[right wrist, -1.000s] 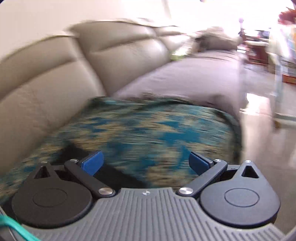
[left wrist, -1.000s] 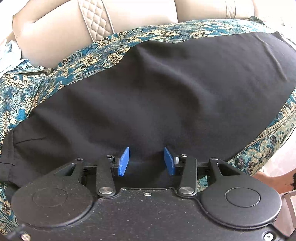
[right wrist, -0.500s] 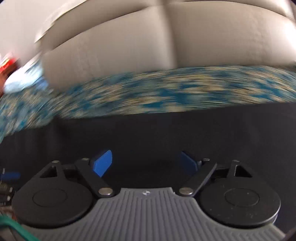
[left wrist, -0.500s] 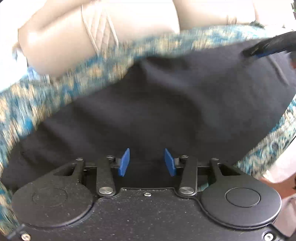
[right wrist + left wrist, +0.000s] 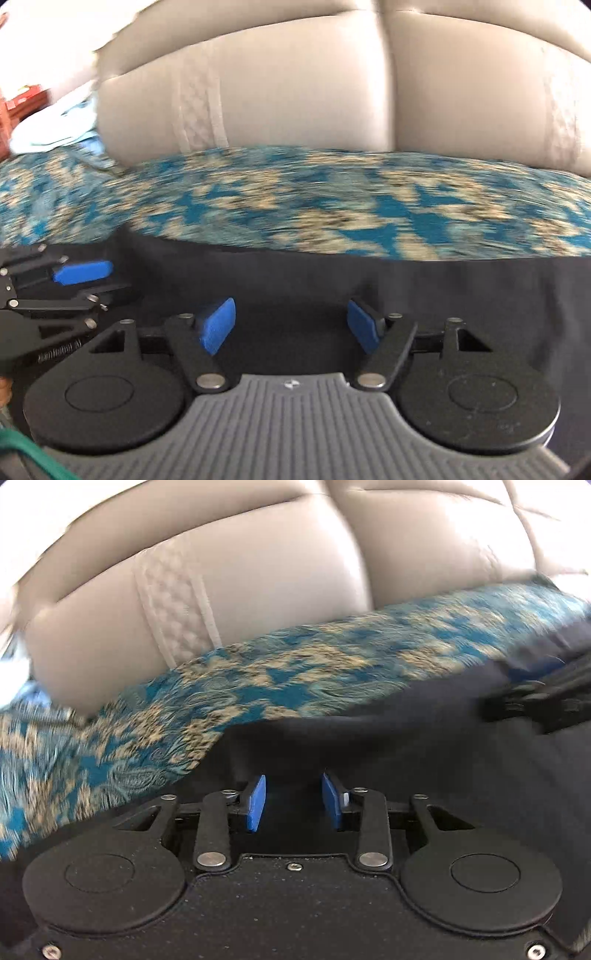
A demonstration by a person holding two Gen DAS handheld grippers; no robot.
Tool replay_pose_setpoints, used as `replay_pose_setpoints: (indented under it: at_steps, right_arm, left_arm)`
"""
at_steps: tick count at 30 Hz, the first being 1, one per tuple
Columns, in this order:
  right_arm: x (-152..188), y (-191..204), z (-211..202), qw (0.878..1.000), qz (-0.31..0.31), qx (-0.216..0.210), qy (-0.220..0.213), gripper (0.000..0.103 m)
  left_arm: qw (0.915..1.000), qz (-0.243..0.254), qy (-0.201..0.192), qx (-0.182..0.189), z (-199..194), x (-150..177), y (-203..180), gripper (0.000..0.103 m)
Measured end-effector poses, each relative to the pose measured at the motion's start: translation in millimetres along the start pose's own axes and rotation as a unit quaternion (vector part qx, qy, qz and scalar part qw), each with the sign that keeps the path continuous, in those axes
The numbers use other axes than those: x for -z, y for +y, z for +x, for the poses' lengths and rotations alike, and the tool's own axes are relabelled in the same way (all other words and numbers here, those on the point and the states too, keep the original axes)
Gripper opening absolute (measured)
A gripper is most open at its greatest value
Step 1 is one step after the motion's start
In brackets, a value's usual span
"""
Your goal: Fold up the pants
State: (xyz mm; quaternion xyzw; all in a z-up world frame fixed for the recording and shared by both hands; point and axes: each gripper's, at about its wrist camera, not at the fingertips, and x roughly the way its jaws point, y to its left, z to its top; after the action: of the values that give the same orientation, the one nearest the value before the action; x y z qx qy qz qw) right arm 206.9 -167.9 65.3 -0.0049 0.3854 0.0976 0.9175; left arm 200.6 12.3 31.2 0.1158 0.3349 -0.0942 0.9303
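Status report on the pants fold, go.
Left gripper and right gripper both open, jaws just been closing, low over the black pants. Nothing gripped. Pants flat on patterned sofa cover. Nothing in the way.

Home living room, beige padded leather sofa (image 5: 295, 92) with quilted stitched strip, seat draped in teal and gold paisley woven throw (image 5: 332, 206), pale blue crumpled cloth (image 5: 62, 125) at its end
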Motion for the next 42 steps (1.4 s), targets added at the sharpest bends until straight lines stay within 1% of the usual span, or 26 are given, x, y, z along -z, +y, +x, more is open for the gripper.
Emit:
replay_pose_setpoints:
  at_steps: [3, 4, 6, 9, 11, 12, 14, 15, 16, 17, 20, 23, 25, 27, 30, 31, 32, 34, 36, 38, 42]
  right_arm:
    - [-5.9, -38.2, -0.8, 0.999, 0.027, 0.036, 0.0, 0.08]
    - [-7.6, -52.0, -1.7, 0.999, 0.033, 0.04, -0.005, 0.08]
    - [-11.4, -76.3, -3.6, 0.998, 0.039, 0.051, -0.01, 0.08]
    - [-13.5, -109.5, -3.6, 0.994, 0.04, 0.101, -0.022, 0.081]
    - [-15.1, -127.2, -0.7, 0.991, 0.041, 0.12, -0.034, 0.085]
    - [-15.7, -135.4, 1.2, 0.99, 0.044, 0.125, -0.041, 0.089]
    - [-16.1, -151.7, 5.7, 0.987, 0.053, 0.14, -0.056, 0.093]
    - [-16.2, -156.7, 10.1, 0.985, 0.049, 0.156, -0.059, 0.102]
    - [-17.1, -158.8, 16.2, 0.98, 0.045, 0.184, -0.054, 0.103]
    - [-16.7, -161.3, 19.4, 0.976, 0.047, 0.205, -0.062, 0.103]
    - [-20.3, -167.9, 8.8, 0.973, 0.083, 0.199, -0.081, 0.103]
    - [-21.3, -170.6, -18.6, 0.97, 0.1, 0.176, -0.131, 0.103]
    - [-20.7, -179.0, -38.8, 0.966, 0.125, 0.175, -0.144, 0.103]
    - [-16.2, -192.1, -56.2, 0.961, 0.151, 0.179, -0.147, 0.103]
    - [-0.7, -221.9, -87.0, 0.95, 0.202, 0.203, -0.126, 0.103]
    - [7.7, -231.9, -98.6, 0.944, 0.225, 0.211, -0.119, 0.103]
    - [16.9, -243.1, -110.3, 0.935, 0.254, 0.22, -0.111, 0.103]
    - [35.8, -262.8, -134.6, 0.915, 0.31, 0.238, -0.104, 0.103]
    - [54.9, -281.9, -160.4, 0.892, 0.36, 0.25, -0.114, 0.103]
    - [71.6, -297.9, -178.6, 0.872, 0.397, 0.257, -0.125, 0.103]
    - [106.5, -324.2, -203.7, 0.833, 0.467, 0.262, -0.139, 0.103]
  left_arm:
    - [0.9993, -0.037, 0.004, -0.004, 7.3, -2.7, 9.8, 0.039]
    - [0.9991, -0.042, 0.007, -0.003, 8.0, -2.8, 10.2, 0.038]
    - [0.9989, -0.046, 0.007, -0.004, 7.6, -2.4, 11.1, 0.039]
    - [0.9991, -0.042, 0.002, -0.011, 7.2, -1.1, 8.8, 0.039]
    - [0.9991, -0.039, 0.001, -0.015, 7.5, -1.4, 7.4, 0.039]
    - [0.9991, -0.039, 0.001, -0.017, 7.5, -1.8, 6.7, 0.039]
    - [0.999, -0.041, 0.004, -0.019, 7.5, -2.8, 6.3, 0.039]
    - [0.9989, -0.042, 0.005, -0.02, 7.7, -3.1, 6.3, 0.04]
    - [0.9988, -0.043, 0.007, -0.021, 7.9, -3.4, 6.4, 0.04]
    - [0.9988, -0.043, 0.007, -0.021, 8.1, -3.6, 6.2, 0.04]
    - [0.9988, -0.039, 0.009, -0.027, 7.6, -3.1, 4.7, 0.041]
    - [0.9986, -0.04, 0.011, -0.032, 7.8, -3.3, 3.4, 0.041]
    - [0.9986, -0.04, 0.011, -0.034, 7.6, -3.2, 2.6, 0.041]
    - [0.9984, -0.04, 0.013, -0.037, 7.5, -3.3, 2.2, 0.041]
    - [0.9983, -0.04, 0.016, -0.04, 7.6, -4.4, 1.7, 0.042]
    - [0.9982, -0.04, 0.017, -0.04, 7.5, -4.8, 1.9, 0.043]
    - [0.9982, -0.039, 0.018, -0.041, 7.7, -5.1, 2.1, 0.043]
    - [0.9981, -0.038, 0.022, -0.042, 8.2, -6.4, 2.9, 0.046]
    - [0.9977, -0.046, 0.032, -0.039, 8.5, -8.3, 5.7, 0.047]
    - [0.9969, -0.054, 0.041, -0.039, 9.2, -10.3, 8.1, 0.049]
    - [0.9963, -0.053, 0.053, -0.043, 10.9, -13.4, 7.9, 0.05]
